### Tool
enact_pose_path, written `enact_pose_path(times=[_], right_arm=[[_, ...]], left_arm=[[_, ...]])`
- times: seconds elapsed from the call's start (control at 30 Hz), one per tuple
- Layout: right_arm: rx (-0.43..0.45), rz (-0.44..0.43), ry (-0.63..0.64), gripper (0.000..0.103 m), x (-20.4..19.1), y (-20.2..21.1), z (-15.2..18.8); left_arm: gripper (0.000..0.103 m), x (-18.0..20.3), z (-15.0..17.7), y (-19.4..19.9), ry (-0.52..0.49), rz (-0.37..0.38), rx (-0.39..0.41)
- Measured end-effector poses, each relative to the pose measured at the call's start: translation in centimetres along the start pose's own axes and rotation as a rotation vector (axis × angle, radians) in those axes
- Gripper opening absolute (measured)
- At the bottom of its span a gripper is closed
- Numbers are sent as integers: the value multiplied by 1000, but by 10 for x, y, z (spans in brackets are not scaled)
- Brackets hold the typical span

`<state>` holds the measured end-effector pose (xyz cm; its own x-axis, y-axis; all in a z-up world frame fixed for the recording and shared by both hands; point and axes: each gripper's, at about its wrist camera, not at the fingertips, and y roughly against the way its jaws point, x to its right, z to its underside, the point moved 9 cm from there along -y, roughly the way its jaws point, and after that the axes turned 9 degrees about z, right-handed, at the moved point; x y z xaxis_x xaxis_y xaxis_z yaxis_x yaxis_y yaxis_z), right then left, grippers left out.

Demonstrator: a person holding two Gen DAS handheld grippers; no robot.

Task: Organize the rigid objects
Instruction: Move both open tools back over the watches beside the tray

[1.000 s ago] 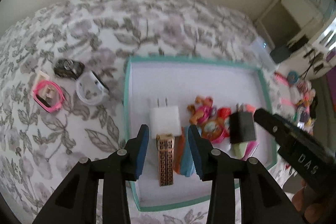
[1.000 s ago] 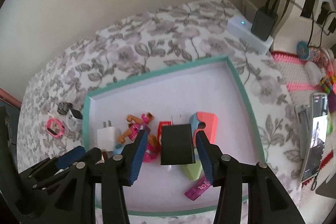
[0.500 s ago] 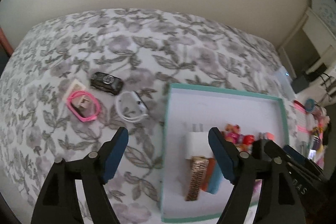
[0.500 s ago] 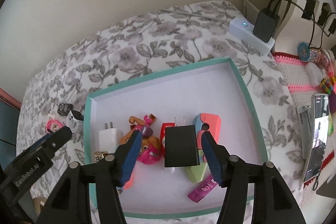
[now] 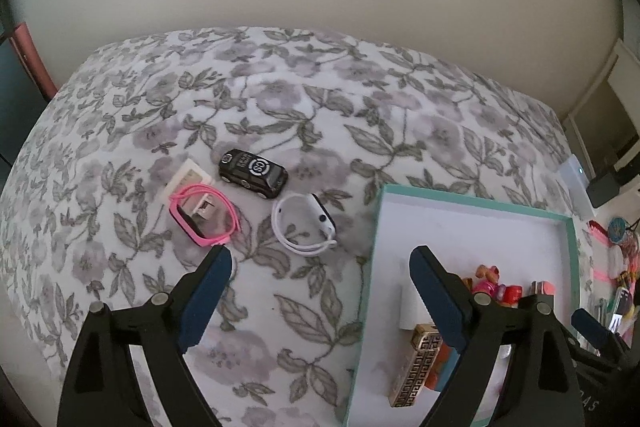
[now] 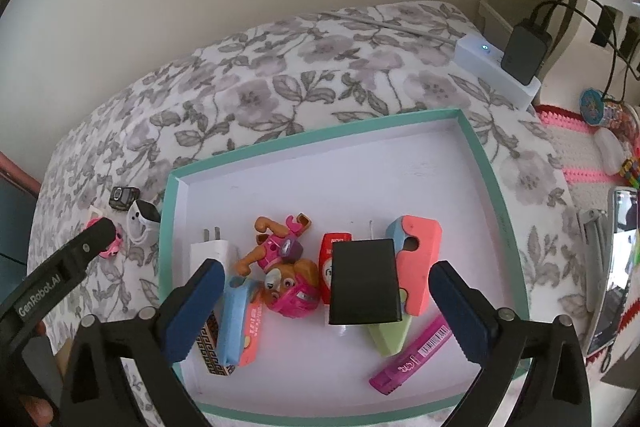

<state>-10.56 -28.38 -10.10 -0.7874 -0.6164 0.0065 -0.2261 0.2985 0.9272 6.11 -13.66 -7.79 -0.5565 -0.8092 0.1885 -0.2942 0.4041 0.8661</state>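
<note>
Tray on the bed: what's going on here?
A person is sorting small items into the tray with two handheld grippers. Both hold nothing and their jaws are opening. The right gripper hangs over the black charger, which lies in the tray among the toy, white charger and other bits. The left gripper points at the bedspread beside the tray, where the toy car, white watch and pink watch lie outside it.

1. "GenRobot.AI" in white letters on the side of the left gripper (image 6: 98, 231), clear in the right wrist view.
2. Toy car (image 5: 253, 173) has a round roof badge, looks like "GS", kinda blurry.
3. Purple tube (image 6: 412, 357) has a barcode plus "icm", I think.
</note>
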Motion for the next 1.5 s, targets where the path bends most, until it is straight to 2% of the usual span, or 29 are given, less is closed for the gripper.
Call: enact_pose_path(times=[0.17, 0.27, 0.47, 0.77, 1.1, 1.23, 1.5], right_arm=[[16, 1, 12, 103, -4, 1, -1], [24, 2, 23, 103, -8, 1, -3], [32, -8, 46, 103, -22, 2, -3], [87, -64, 115, 103, -72, 12, -8], [136, -125, 161, 103, -124, 18, -16], [137, -154, 180, 103, -148, 16, -19], [109, -155, 267, 96, -194, -4, -17]], left_arm=[[92, -10, -7, 3, -3, -22, 31], [100, -19, -11, 6, 9, -27, 41], [100, -47, -23, 15, 43, -62, 71], [100, -100, -36, 21, 112, -87, 93], [100, -149, -48, 23, 204, -68, 119], [100, -161, -48, 13, 231, -38, 95], [100, -166, -34, -20, 255, 13, -16]])
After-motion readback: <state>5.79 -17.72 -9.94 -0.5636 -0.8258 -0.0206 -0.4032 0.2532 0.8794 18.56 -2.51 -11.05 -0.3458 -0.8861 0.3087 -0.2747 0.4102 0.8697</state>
